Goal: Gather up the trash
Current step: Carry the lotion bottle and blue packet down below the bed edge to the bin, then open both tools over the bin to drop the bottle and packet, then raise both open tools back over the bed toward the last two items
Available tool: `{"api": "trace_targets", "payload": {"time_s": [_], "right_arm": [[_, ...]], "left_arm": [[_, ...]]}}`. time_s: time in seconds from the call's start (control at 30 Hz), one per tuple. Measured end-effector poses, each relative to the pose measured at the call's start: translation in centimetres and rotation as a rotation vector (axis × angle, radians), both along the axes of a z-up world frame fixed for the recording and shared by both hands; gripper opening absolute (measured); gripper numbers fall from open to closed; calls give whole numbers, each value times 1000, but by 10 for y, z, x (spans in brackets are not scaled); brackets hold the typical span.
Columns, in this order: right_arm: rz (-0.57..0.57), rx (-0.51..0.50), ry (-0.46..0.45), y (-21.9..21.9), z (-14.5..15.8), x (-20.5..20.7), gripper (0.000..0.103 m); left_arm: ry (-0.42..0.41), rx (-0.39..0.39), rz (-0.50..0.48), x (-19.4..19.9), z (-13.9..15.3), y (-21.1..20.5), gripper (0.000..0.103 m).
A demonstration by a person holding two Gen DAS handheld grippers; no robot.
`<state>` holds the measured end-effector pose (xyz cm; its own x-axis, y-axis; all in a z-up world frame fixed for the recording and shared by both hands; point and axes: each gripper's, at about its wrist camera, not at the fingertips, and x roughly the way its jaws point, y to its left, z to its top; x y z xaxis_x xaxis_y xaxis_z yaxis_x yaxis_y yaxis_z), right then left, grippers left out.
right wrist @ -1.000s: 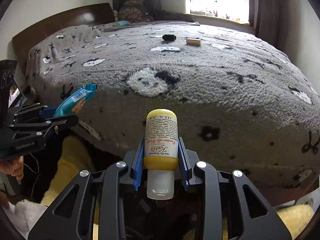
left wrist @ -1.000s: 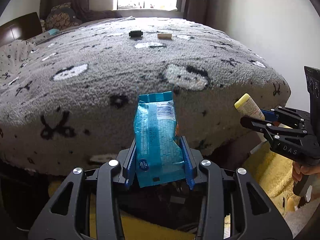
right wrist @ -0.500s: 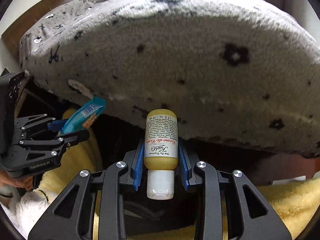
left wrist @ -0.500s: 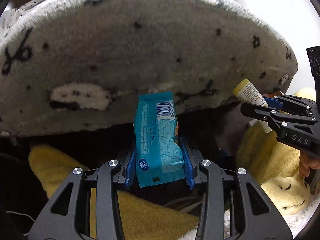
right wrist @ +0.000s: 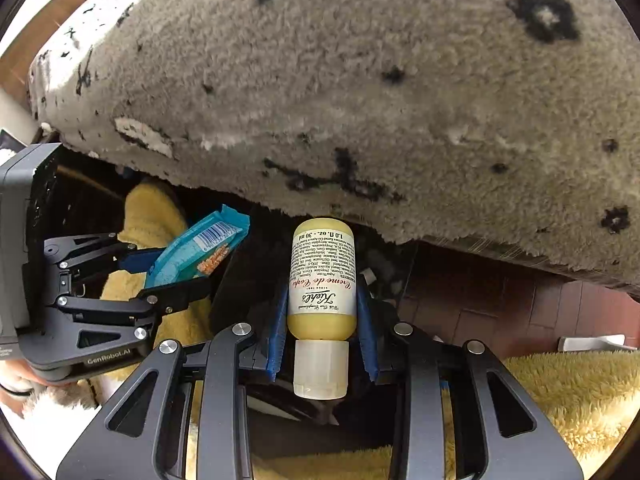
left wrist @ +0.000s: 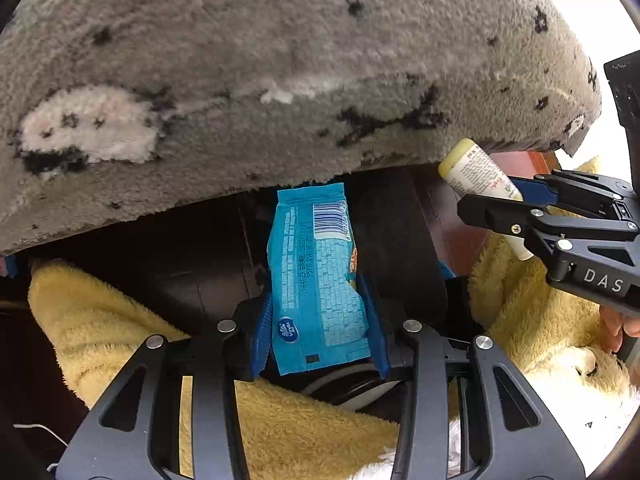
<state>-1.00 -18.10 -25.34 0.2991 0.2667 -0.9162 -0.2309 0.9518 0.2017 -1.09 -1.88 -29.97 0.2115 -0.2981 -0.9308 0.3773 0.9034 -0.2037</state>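
I'm keeping my left gripper [left wrist: 318, 320] clamped on a blue wrapper [left wrist: 316, 276]. My right gripper [right wrist: 322, 320] is squeezing a small yellow lotion bottle [right wrist: 322, 280], both grippers side by side.

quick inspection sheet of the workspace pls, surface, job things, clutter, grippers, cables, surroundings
surface: grey patterned bed blanket, its edge hanging above both grippers
job's things: blue snack wrapper; small yellow lotion bottle, cap toward the camera
clutter: yellow fleece fabric below; round dark object partly hidden under the wrapper, cannot identify
grippers: left gripper shut on the wrapper; right gripper shut on the bottle
cables: thin white cord at lower left
surroundings: reddish tile floor under the bed
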Motion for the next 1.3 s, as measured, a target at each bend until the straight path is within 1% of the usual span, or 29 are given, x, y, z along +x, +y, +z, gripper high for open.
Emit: {"api": "trace_targets", "payload": {"time_s": [0.3, 0.37, 0.43, 0.53, 0.57, 0.63, 0.67, 0.7, 0.73, 0.77, 0.8, 0.83, 0.87, 0.9, 1.03, 1.17, 1.3], "right_arm": [[-24, -14, -11, 3, 1, 4, 33], [-40, -13, -16, 0, 4, 7, 33], [-52, -11, -21, -3, 5, 7, 34], [-72, -12, -40, -7, 10, 7, 47], [-79, -12, -46, -9, 13, 7, 49], [-92, -13, -62, -14, 18, 7, 50], [-98, -13, -70, -15, 20, 6, 54], [-105, -14, -79, -16, 23, 6, 58], [-114, -17, -95, -18, 27, 5, 65], [-121, -21, -113, -20, 31, 4, 70], [-126, -25, -129, -19, 34, 1, 73], [-132, -28, -150, -20, 39, 0, 78], [-136, -28, -169, -21, 44, -1, 82], [-140, -24, -188, -23, 49, -2, 84], [-155, 8, -234, -27, 63, -4, 84], [-163, 18, -274, -34, 75, -4, 84], [-194, 13, -341, -45, 97, 0, 84]], "left_arm": [[0, -5, -2, -4, -1, -5, 40], [-3, 0, 2, -4, 2, -1, 43], [-9, 1, 4, -4, 4, -1, 50], [-24, 10, 10, -5, 12, 3, 56], [-30, 12, 12, -6, 15, 3, 58], [-44, 18, 16, -7, 21, 7, 67], [-52, 21, 18, -8, 24, 7, 69], [-60, 26, 20, -8, 28, 8, 74], [-72, 31, 22, -9, 33, 8, 79], [-85, 36, 25, -10, 38, 9, 81], [-95, 37, 26, -10, 42, 9, 86], [-108, 37, 28, -10, 48, 11, 89], [-122, 36, 30, -11, 54, 11, 91], [-133, 35, 32, -12, 59, 11, 93], [-180, 37, 33, -11, 80, 13, 95], [-233, 37, 41, -8, 105, 17, 95], [-298, 37, 55, -3, 133, 21, 95]]}}
